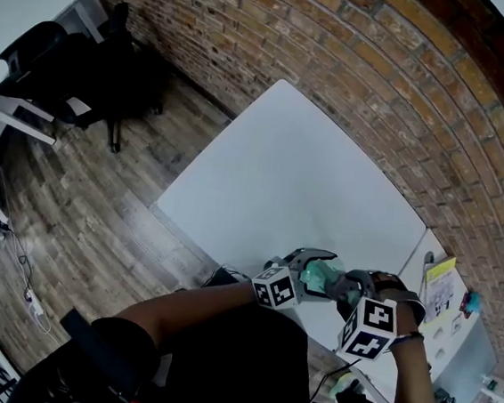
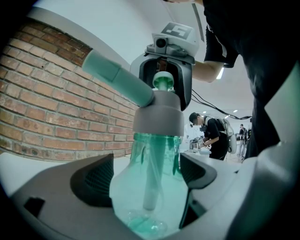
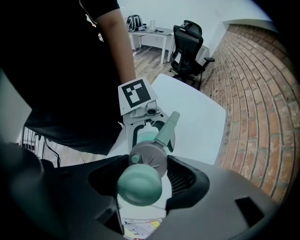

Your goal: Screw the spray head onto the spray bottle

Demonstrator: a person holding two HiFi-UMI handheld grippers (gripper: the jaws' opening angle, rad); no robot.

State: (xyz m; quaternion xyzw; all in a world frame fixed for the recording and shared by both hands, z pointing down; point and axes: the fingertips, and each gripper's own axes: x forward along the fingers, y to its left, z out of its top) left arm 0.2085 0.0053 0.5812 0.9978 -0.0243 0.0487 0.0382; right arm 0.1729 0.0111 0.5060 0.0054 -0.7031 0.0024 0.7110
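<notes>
Left gripper view: left claw (image 2: 147, 171) pinches the upright translucent green plastic spray bottle (image 2: 140, 201) at its belly, while right claw (image 3: 149, 174) clamps the grey-and-teal spray head (image 3: 147, 157) from above.

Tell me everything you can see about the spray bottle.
The spray bottle is see-through teal plastic, bulbous below and narrowing to the neck, with a pale dip tube inside. It stands upright, clamped by its body between the left gripper's pads. The grey-collared spray head sits on its neck, gripped from above by the right gripper.
</notes>
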